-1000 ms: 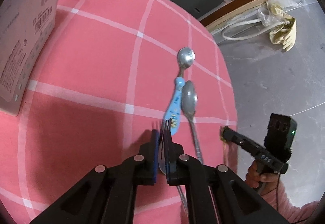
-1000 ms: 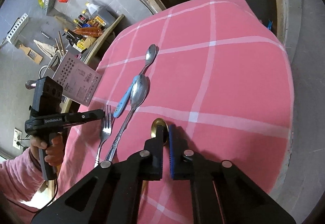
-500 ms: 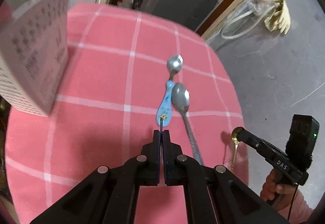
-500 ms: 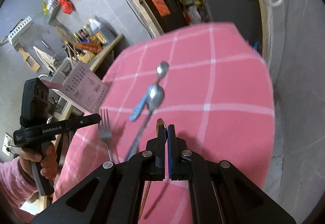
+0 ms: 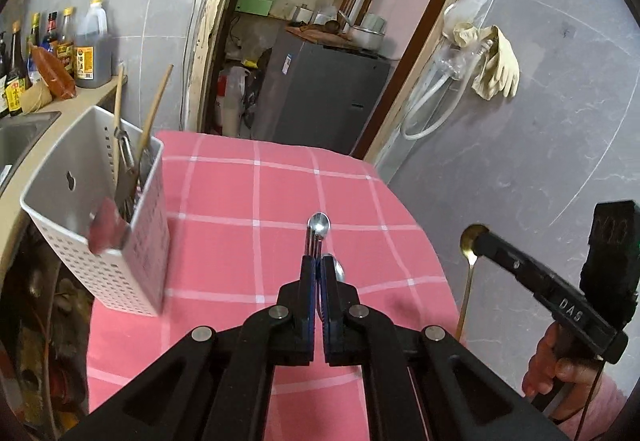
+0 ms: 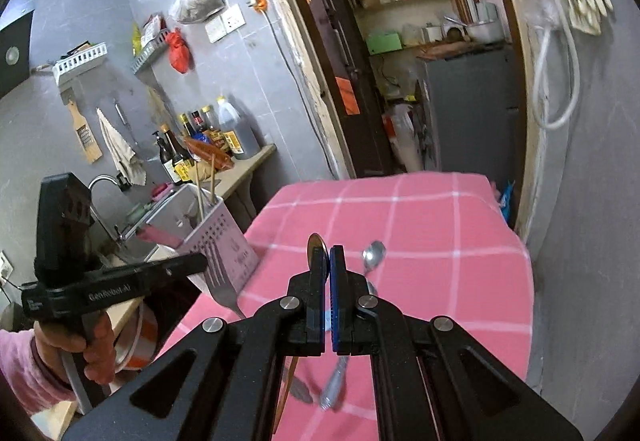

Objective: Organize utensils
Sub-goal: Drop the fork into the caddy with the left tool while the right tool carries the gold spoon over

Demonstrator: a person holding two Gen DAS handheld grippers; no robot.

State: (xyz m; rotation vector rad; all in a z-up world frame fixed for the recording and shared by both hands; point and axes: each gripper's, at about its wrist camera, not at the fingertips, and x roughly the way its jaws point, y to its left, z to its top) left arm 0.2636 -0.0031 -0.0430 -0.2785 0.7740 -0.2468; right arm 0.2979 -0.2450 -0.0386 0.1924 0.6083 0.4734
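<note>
Your left gripper [image 5: 319, 265] had its blue-padded fingers pinched on a metal fork [image 5: 313, 241], whose tines stuck out just past the fingertips. It was held up above the pink checked tablecloth [image 5: 224, 201]. In the right wrist view the same fork [image 6: 224, 293] hung handle-down from that gripper's tip.

Your right gripper [image 6: 325, 261] was clamped on a gold spoon [image 6: 313, 243], its bowl showing above the pads. From the left wrist view, that gold spoon [image 5: 471, 241] was off the right edge of the table, its handle hanging down from the fingers.

A small steel spoon [image 6: 374, 255] lay on the cloth just beyond the right gripper, and a larger spoon's handle [image 6: 334, 385] showed blurred below the fingers.

The white perforated utensil caddy [image 5: 120, 241] stood at the table's left edge, well apart from the fork, with wooden chopsticks [image 5: 154, 113] and other tools upright inside it. Sauce bottles [image 5: 60, 49] lined the counter behind.
</note>
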